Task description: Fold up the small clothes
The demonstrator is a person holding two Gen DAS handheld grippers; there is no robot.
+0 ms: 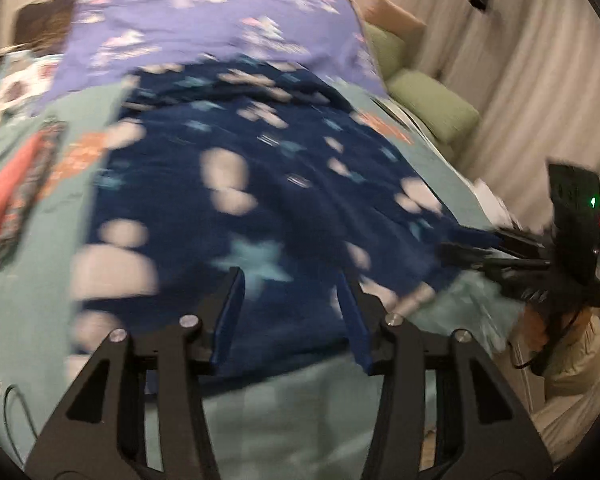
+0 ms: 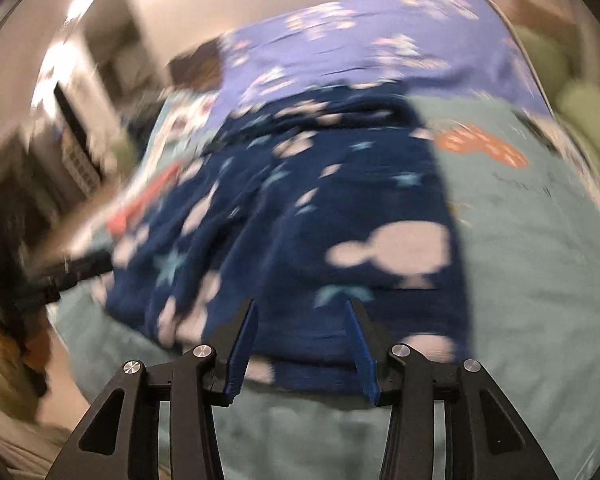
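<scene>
The navy star-print garment (image 1: 236, 184) lies spread on the bed (image 1: 32, 280), ready for folding. Both the left gripper (image 1: 290, 280) and right gripper (image 2: 302, 308) hover above its near edge, fingers spread, pinching nothing.

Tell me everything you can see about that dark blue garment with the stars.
The dark blue garment looks like soft fleece, printed with pale pink blobs and light blue stars. It lies spread and rumpled on the teal bedsheet, its far edge against a purple floral cloth. Motion blur hides seams, so its exact type is unclear.
</scene>
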